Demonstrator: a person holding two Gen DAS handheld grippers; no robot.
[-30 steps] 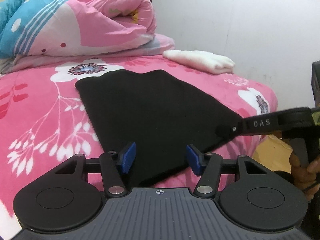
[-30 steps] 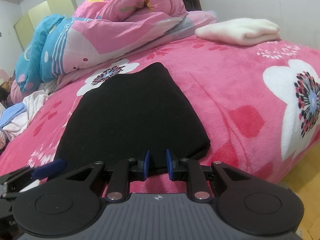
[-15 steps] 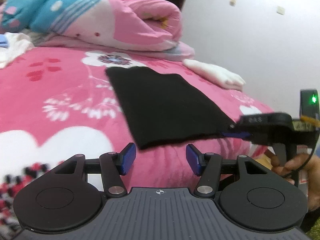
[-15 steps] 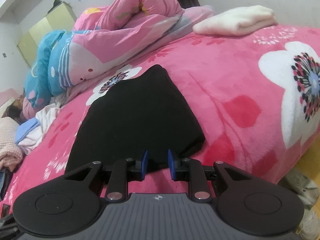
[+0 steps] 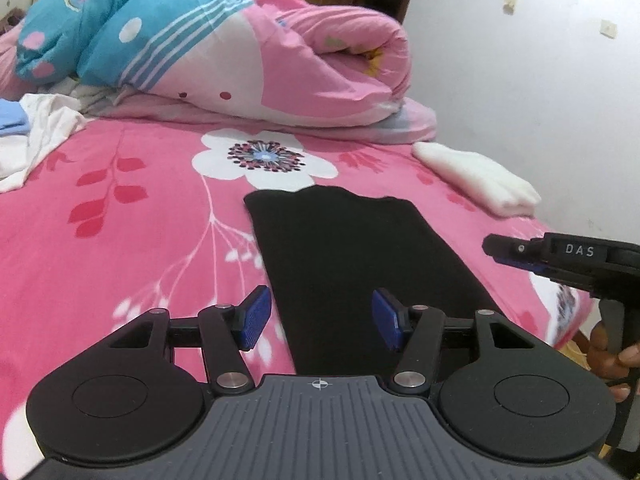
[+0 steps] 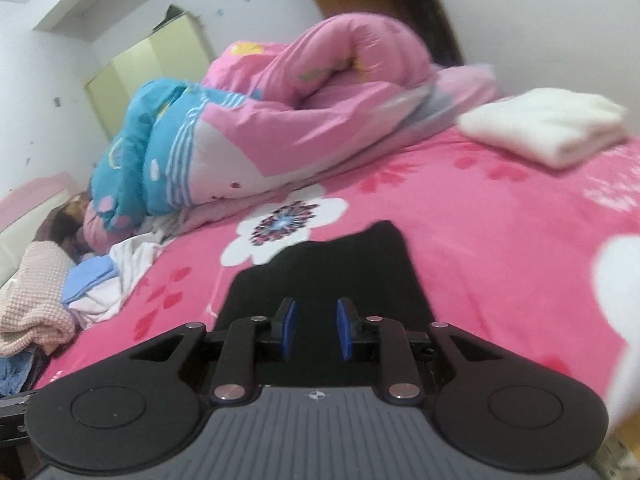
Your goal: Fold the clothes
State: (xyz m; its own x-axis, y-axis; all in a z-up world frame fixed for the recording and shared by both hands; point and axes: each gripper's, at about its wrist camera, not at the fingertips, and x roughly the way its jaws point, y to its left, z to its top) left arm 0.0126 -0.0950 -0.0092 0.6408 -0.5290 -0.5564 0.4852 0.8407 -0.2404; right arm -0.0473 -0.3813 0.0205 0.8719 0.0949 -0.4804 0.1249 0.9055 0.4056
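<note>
Left claw [image 5: 322,322]: half open, blue pads well apart, gripping nothing. Straight ahead of it and partly beneath, the folded black garment [image 5: 360,264], flat on the pink flowered bed [image 5: 120,240], with its long side running away from the pads. The left pad over bare bedspread just beside the cloth's edge, the right pad over the black cloth.

Only in the left wrist view: the right claw [image 5: 500,250] from the side, off to the right of the garment, above the bedspread and clear of the cloth, with a hand [image 5: 612,356] on its grip below. Also a flaking wall beyond.

From the right wrist itself: pads drawn close with a narrow gap between them, nothing pinched. Black garment directly ahead and under the pads, apart from them. Picture blurred toward the right edge.

Only in the right wrist view: a heap of loose clothes [image 6: 92,280] far left of the claw, and a pale wardrobe [image 6: 160,60] behind.

In both views: rolled pink and blue quilt [image 5: 240,60] beyond the garment, folded white towel [image 5: 480,176] ahead to the right.
</note>
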